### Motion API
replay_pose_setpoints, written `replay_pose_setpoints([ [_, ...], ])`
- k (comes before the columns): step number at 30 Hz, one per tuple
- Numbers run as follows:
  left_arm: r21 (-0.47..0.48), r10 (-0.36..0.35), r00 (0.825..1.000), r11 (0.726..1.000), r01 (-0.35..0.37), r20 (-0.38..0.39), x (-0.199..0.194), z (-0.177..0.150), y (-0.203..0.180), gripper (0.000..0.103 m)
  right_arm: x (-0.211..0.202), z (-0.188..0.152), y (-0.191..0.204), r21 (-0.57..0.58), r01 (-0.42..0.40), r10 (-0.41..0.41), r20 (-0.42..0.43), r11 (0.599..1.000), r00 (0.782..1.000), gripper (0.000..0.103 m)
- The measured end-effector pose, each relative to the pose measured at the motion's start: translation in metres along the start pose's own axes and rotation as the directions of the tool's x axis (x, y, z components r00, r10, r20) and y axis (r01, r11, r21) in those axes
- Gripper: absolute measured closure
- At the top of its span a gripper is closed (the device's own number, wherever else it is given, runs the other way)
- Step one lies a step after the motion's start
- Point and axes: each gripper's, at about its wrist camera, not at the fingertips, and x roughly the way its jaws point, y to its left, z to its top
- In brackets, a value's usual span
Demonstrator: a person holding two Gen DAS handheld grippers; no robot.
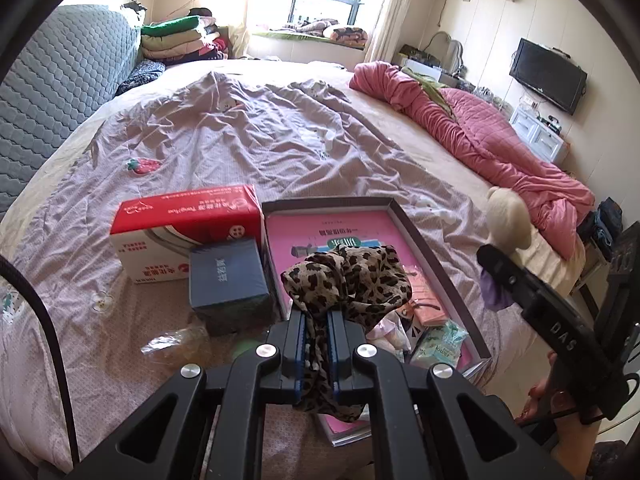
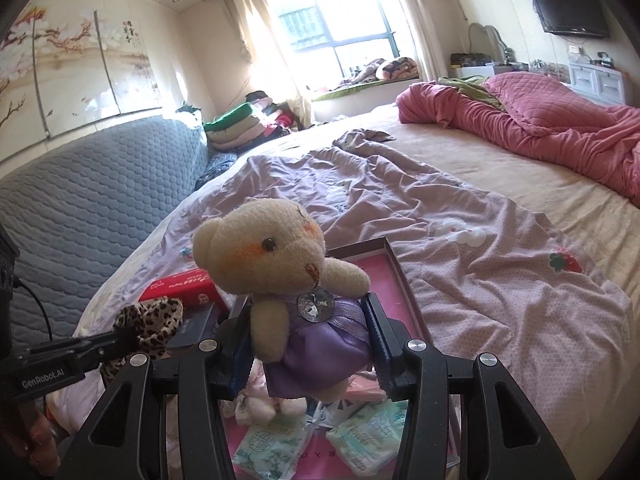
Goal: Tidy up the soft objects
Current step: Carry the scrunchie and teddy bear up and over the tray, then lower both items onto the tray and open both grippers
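Observation:
My left gripper (image 1: 318,320) is shut on a leopard-print cloth (image 1: 352,276) and holds it above the near end of a shallow pink-bottomed box (image 1: 424,240) on the bed. The cloth also shows in the right wrist view (image 2: 150,326). My right gripper (image 2: 308,328) is shut on a beige teddy bear (image 2: 276,252) in a purple dress, held upright above the same box (image 2: 394,258). The bear's head shows in the left wrist view (image 1: 508,216) at the right. Tissue packets (image 2: 368,438) and a small pale plush (image 2: 256,400) lie in the box.
A red-and-white carton (image 1: 184,228) and a dark blue box (image 1: 228,276) stand left of the pink box. A crinkled plastic bag (image 1: 180,340) lies nearby. A lilac quilt (image 1: 248,136) covers the bed, a pink quilt (image 1: 480,132) lies at the right, a grey headboard (image 2: 88,196) at the left.

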Motion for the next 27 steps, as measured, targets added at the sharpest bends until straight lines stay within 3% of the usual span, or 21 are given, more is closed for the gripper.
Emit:
replay_pose_setpoints([
  [27, 0.043, 0.054, 0.985, 0.998, -0.048, -0.166, 0.079, -0.027, -0.024, 0.094, 0.016, -0.008, -0.043, 0.102, 0.075, -0.069, -0.059, 0.992, 0.996, 0.052],
])
